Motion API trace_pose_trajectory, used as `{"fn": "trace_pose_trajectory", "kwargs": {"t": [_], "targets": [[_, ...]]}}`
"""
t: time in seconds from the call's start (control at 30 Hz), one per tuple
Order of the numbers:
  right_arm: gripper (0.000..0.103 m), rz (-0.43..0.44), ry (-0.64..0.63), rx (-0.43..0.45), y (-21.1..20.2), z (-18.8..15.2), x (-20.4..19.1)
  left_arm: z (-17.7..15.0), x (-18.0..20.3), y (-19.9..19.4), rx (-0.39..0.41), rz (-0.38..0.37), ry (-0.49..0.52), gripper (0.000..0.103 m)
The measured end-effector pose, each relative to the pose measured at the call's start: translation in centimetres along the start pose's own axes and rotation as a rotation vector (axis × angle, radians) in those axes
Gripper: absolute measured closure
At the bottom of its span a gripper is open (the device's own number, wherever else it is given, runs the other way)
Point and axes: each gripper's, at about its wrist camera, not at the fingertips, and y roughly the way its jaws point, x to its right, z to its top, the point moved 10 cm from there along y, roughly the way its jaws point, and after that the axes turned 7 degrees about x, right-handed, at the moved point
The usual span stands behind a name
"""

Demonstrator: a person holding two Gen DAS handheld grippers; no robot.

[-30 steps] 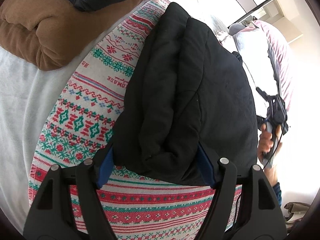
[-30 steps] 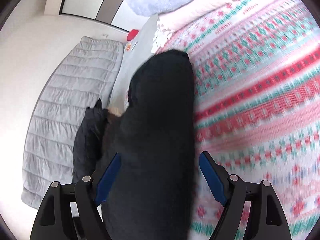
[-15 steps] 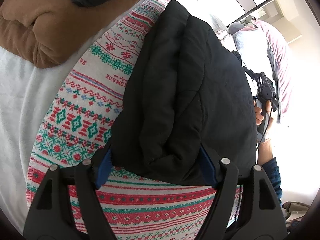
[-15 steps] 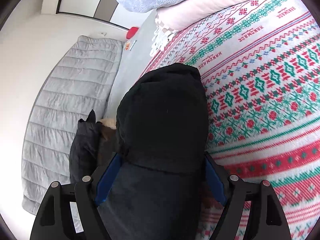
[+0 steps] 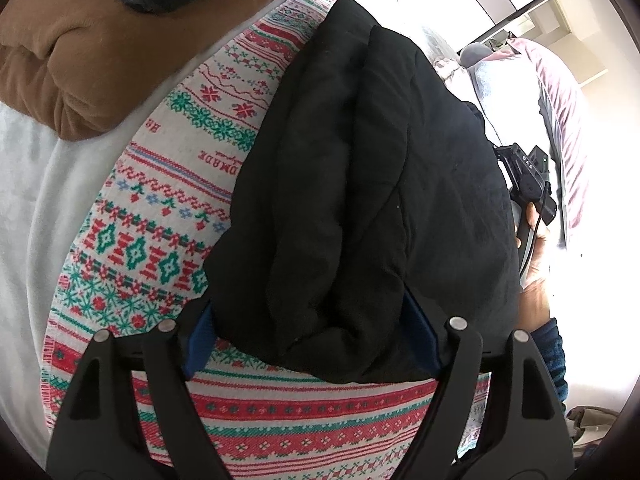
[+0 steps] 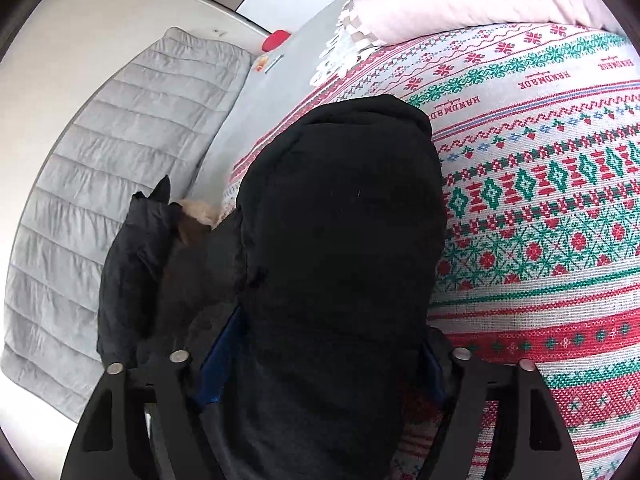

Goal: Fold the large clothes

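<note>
The folded black garment is lying on the patterned blanket. The left hand-held gripper is reaching in low, fingers spread around its bunched end; the right hand-held gripper is likewise straddling the opposite end.

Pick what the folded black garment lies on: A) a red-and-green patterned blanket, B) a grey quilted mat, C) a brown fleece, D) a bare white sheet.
A: the black garment rests on the patterned blanket, whose bands show along its sides.
</note>
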Motion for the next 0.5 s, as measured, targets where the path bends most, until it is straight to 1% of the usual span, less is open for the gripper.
{"fn": "trace_pose_trajectory", "kwargs": {"t": [0.1,0.13,0.2,0.33,0.5], "targets": [[0.04,-0.011,-0.02,-0.002,0.2,-0.3,-0.1,0.0,0.6,-0.4,0.028,0.012,0.032,0.033],[0.042,-0.018,-0.025,-0.004,0.2,-0.4,-0.1,0.1,1.0,-0.6,0.042,0.022,0.051,0.037],[0.046,-0.043,-0.047,-0.004,0.2,-0.5,-0.3,0.2,1.8,-0.8,0.066,0.044,0.082,0.041],[0.05,-0.084,-0.08,0.0,0.6,-0.4,-0.9,0.3,2.0,-0.9,0.074,0.055,0.098,0.043],[0.05,-0.109,-0.092,0.008,1.6,-0.3,-1.9,0.2,1.7,-0.9,0.06,0.045,0.105,0.041]]}}
